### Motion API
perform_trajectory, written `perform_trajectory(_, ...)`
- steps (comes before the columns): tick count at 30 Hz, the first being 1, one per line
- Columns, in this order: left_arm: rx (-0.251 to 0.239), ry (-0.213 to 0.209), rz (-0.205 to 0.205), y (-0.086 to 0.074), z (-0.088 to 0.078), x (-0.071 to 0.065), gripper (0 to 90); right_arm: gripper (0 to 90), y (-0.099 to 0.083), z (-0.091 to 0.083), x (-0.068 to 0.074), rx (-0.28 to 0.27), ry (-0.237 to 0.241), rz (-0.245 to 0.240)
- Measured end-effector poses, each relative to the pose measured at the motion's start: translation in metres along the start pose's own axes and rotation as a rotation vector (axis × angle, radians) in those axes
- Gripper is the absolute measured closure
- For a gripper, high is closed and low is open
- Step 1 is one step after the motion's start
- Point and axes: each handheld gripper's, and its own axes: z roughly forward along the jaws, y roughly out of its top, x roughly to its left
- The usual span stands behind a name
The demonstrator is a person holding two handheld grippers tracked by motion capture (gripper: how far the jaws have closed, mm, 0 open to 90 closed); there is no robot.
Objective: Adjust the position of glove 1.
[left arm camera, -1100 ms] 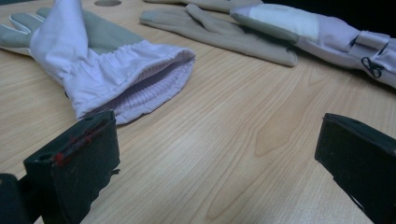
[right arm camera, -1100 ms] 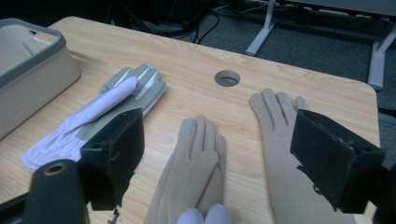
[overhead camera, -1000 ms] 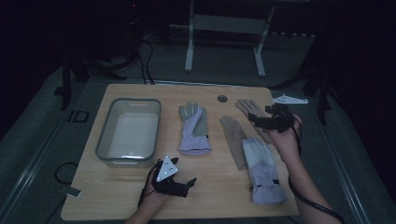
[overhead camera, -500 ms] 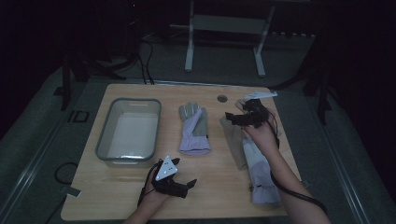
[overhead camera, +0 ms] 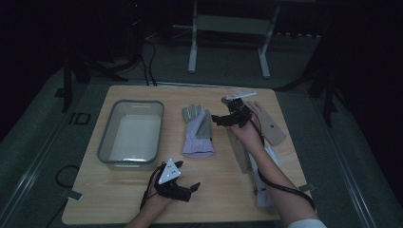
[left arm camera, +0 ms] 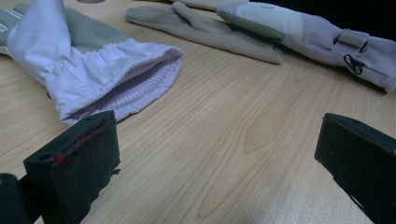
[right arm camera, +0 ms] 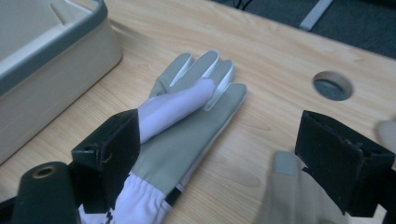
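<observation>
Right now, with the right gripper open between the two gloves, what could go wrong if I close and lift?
1. The right gripper hangs open between the lavender glove and the tan glove, whose fingertip lies between the jaws; closing could catch the wrong glove, or both.
2. The cable trails over the tan glove and might drag it.
3. The bin sits close beside the lavender glove; a wide swing may bump it.
</observation>
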Motion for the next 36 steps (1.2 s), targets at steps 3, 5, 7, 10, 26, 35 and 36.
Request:
perform_trajectory(3,0.0,-0.008,-0.001,0.0,0.0,0.0,0.1,14.1,0.002,0.015,0.004,0.025,-0.003,0.017)
perform_trajectory(5,0.0,-0.01,0.0,0.0,0.0,0.001,0.1,14.2,0.004,0.024,0.007,0.034,-0.006,0.018)
perform_trajectory(7,0.002,-0.012,-0.001,0.0,0.0,0.001,0.1,14.6,0.005,0.034,0.011,0.051,0.003,0.022)
perform_trajectory(10,0.004,-0.012,-0.001,0.0,0.0,0.001,0.1,14.9,0.005,0.048,0.016,0.073,0.006,0.022)
perform_trajectory(26,0.012,-0.032,-0.011,0.0,0.001,0.002,0.1,30.3,-0.018,0.109,0.034,0.226,0.001,0.013)
perform_trajectory(35,0.003,-0.026,-0.016,0.0,0.0,0.002,0.1,64.9,-0.02,0.108,0.038,0.251,0.039,-0.056)
perform_trajectory(36,0.001,-0.029,-0.017,0.0,0.0,0.002,0.1,67.8,-0.02,0.108,0.039,0.251,0.039,-0.06)
